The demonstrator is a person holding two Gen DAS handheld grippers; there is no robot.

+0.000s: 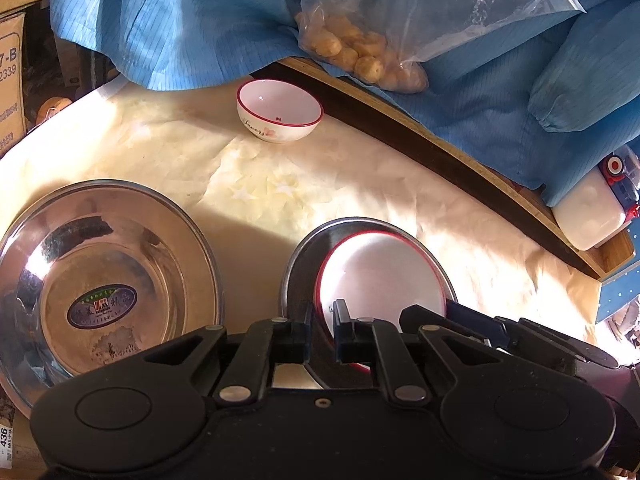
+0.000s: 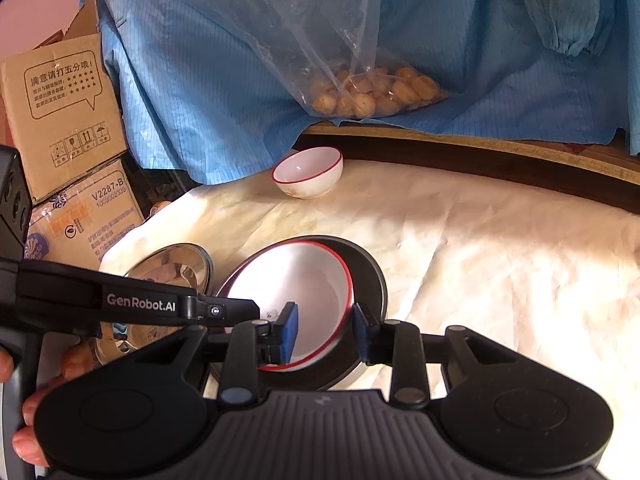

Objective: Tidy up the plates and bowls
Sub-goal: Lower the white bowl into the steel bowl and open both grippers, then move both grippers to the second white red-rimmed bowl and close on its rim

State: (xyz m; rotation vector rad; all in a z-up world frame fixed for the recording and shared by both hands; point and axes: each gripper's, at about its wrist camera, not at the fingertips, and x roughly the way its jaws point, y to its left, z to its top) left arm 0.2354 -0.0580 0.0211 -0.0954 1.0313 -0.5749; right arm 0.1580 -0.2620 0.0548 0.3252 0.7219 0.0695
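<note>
A white bowl with a red rim (image 1: 380, 276) (image 2: 296, 284) lies tilted inside a small steel dish (image 1: 298, 260) (image 2: 372, 280) on the cream cloth. My left gripper (image 1: 323, 320) is shut on the bowl's near rim, one finger inside and one outside; in the right wrist view it reaches in from the left (image 2: 252, 308). My right gripper (image 2: 326, 332) straddles the bowl's right rim with its blue pads apart and not pressing. A larger steel dish (image 1: 112, 264) (image 2: 180, 260) with a sticker sits to the left. A small red-rimmed bowl (image 1: 280, 114) (image 2: 308, 172) stands at the back.
A clear bag of round brown snacks (image 1: 360, 56) (image 2: 368, 92) rests on blue fabric (image 1: 180, 20) over a wooden board's edge (image 1: 440, 152). Cardboard boxes (image 2: 64, 112) stand at the left. A white container (image 1: 588, 208) sits at the right. A hand (image 2: 24, 412) holds the left gripper.
</note>
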